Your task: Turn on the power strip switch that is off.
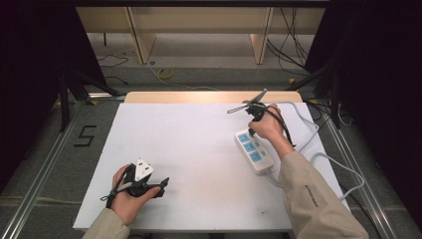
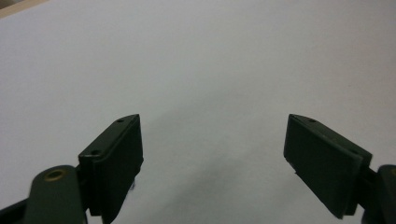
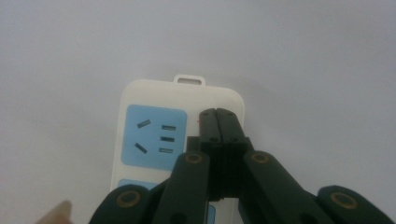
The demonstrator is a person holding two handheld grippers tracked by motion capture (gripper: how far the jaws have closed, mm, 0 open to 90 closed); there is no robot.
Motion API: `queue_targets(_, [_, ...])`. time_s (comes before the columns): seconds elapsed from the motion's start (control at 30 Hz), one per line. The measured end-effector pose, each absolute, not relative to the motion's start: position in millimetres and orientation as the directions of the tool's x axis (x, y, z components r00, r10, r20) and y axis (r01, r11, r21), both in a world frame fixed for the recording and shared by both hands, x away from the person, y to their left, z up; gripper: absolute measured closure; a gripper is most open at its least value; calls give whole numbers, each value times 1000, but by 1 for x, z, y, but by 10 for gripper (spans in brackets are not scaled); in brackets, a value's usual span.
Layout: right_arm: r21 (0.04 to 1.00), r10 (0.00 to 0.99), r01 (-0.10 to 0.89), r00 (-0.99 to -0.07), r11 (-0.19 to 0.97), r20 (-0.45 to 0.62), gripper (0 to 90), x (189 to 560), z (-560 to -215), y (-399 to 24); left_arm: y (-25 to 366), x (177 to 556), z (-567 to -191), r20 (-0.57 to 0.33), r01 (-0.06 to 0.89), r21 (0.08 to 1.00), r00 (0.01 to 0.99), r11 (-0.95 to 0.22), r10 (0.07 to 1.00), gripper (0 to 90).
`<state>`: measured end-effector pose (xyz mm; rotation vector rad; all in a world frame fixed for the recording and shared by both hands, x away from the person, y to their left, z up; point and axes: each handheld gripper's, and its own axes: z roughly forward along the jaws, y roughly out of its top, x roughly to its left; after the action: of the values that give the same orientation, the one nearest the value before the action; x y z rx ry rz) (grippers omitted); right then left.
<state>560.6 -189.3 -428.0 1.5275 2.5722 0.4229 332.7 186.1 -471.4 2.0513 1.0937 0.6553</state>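
A white power strip [image 1: 255, 152] with blue socket panels lies on the right side of the white table [image 1: 199, 149]. My right gripper [image 1: 252, 132] points down at its far end, jaws shut with nothing between them. In the right gripper view the closed tips [image 3: 221, 116] sit over the power strip [image 3: 154, 135], beside its top blue socket; I cannot tell whether they touch it. My left gripper [image 1: 163, 185] rests low at the front left of the table. In the left gripper view it [image 2: 215, 120] stands wide open over bare white tabletop.
The strip's white cable [image 1: 318, 154] loops off the table's right edge. A wooden strip [image 1: 209, 96] runs along the table's far edge. Black stands and loose cables are on the floor beyond. A "5" [image 1: 85, 135] is marked on the floor at left.
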Motion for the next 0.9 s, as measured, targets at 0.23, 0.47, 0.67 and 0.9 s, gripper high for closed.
queue_targets(0.23, [285, 876, 850, -478, 443, 64, 900, 562, -429, -190, 186, 333, -472, 101, 493, 779, 512, -388, 853, 196])
queue_targets(0.47, [288, 867, 841, -494, 459, 61, 900, 560, -429, -188, 187, 333, -472, 103, 494, 777, 511, -389, 854, 196])
queue_targets(0.67, [302, 868, 841, -491, 448, 79, 900, 561, -429, -193, 187, 333, -472, 99, 496, 777, 512, -387, 854, 196])
queue_targets(0.9, [342, 867, 829, -493, 443, 72, 900, 556, -424, -195, 187, 333, -472, 101, 496, 777, 511, -388, 854, 196])
